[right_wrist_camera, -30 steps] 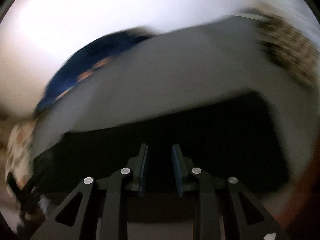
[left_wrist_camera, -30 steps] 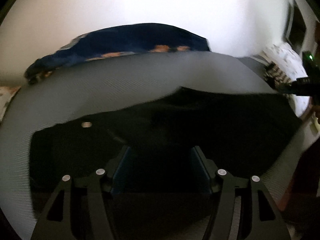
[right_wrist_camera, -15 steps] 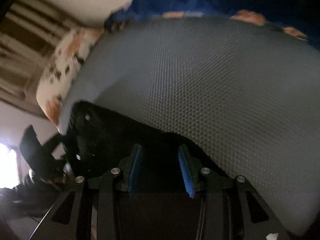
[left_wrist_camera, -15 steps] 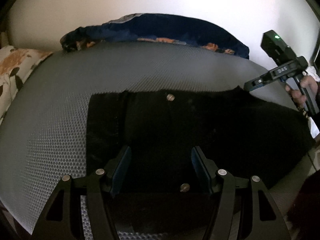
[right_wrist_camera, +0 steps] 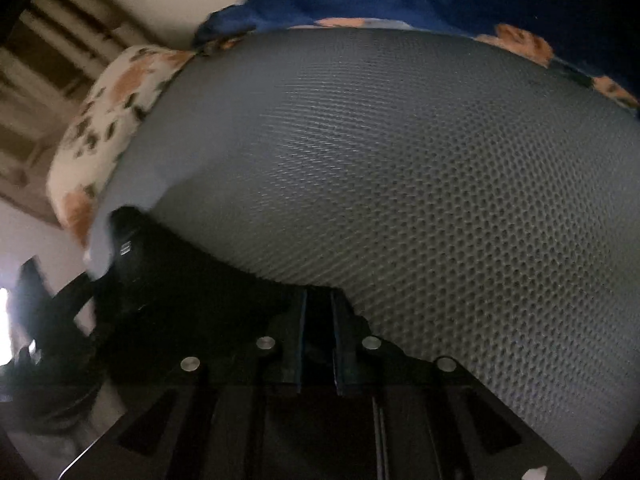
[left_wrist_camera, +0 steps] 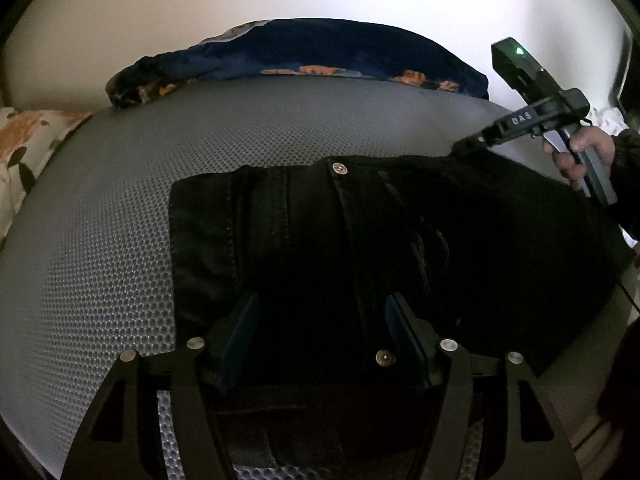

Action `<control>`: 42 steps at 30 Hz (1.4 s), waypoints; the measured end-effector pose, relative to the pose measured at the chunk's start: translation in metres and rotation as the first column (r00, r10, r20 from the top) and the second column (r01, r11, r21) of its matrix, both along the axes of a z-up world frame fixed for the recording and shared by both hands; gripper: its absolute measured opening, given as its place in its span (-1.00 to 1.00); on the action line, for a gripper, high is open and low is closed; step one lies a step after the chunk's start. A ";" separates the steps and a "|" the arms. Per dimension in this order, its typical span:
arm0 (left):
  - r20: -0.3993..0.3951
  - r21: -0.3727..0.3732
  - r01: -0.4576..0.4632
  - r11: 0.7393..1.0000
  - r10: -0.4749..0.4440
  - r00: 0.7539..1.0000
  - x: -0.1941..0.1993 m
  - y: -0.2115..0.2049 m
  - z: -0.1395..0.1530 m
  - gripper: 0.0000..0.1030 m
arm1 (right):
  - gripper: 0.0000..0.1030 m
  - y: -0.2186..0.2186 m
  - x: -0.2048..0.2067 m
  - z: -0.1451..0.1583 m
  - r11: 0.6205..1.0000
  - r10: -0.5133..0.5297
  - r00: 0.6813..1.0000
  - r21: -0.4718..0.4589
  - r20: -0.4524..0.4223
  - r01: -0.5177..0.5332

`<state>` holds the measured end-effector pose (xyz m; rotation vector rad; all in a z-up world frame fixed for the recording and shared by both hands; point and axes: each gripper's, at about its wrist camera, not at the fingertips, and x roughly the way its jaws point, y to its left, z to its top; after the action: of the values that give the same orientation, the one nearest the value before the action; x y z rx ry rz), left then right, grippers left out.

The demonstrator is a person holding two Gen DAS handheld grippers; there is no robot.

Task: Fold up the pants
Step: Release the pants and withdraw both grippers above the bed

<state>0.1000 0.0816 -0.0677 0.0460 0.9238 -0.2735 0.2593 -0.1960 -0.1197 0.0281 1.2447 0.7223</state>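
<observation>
Black pants [left_wrist_camera: 360, 240] lie flat on a grey mesh mattress [left_wrist_camera: 120, 208], waistband to the left with a metal button [left_wrist_camera: 340, 168] at the far edge. My left gripper [left_wrist_camera: 320, 320] hovers open over the near waist area, jaws wide apart. My right gripper [left_wrist_camera: 464, 146] shows in the left wrist view at the far right edge of the pants, held by a hand [left_wrist_camera: 580, 152]. In the right wrist view its jaws [right_wrist_camera: 318, 328] stand nearly closed on the dark fabric edge [right_wrist_camera: 200, 300].
A dark blue blanket with orange patches [left_wrist_camera: 304, 56] lies along the far side of the mattress by a white wall. A floral pillow [left_wrist_camera: 24, 148] sits at the left, also in the right wrist view [right_wrist_camera: 108, 120].
The pants have settled flat on the mattress. My right gripper has narrowed onto the far edge of the fabric. My left gripper stays open over the waist.
</observation>
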 end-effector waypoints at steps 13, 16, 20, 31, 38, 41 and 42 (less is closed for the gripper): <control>0.104 0.013 0.110 0.994 -0.110 0.988 0.012 -0.060 0.058 0.33 | -0.21 -0.086 -0.074 0.081 0.949 -0.291 0.927 -0.052 0.238 0.312; 0.109 0.012 0.196 0.981 -0.196 0.975 0.028 -0.098 0.058 0.34 | -0.21 -0.112 -0.104 0.073 0.915 -0.348 0.901 -0.117 0.257 0.387; 0.076 -0.009 0.283 0.959 -0.281 0.957 0.060 -0.148 0.045 0.34 | -0.21 -0.130 -0.125 0.047 0.876 -0.396 0.885 -0.189 0.247 0.444; -0.052 0.024 0.196 0.980 -0.194 0.980 0.117 -0.192 -0.003 0.34 | -0.25 -0.145 -0.108 0.009 0.809 -0.477 0.828 -0.219 0.296 0.545; -0.021 0.040 0.159 0.986 -0.159 0.987 0.115 -0.190 -0.010 0.45 | -0.22 -0.149 -0.100 0.011 0.797 -0.506 0.811 -0.198 0.295 0.570; -0.049 0.004 0.138 0.990 -0.137 0.989 0.122 -0.183 -0.013 0.60 | -0.22 -0.150 -0.101 0.011 0.797 -0.509 0.811 -0.199 0.287 0.570; -0.058 -0.011 0.136 0.991 -0.136 0.989 0.124 -0.180 -0.012 0.60 | -0.21 -0.150 -0.100 0.012 0.798 -0.510 0.813 -0.198 0.282 0.569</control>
<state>0.2238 -0.0987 -0.0801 0.0954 0.9794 -0.4066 0.1593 -0.3461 -0.1073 0.0751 1.0425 0.0401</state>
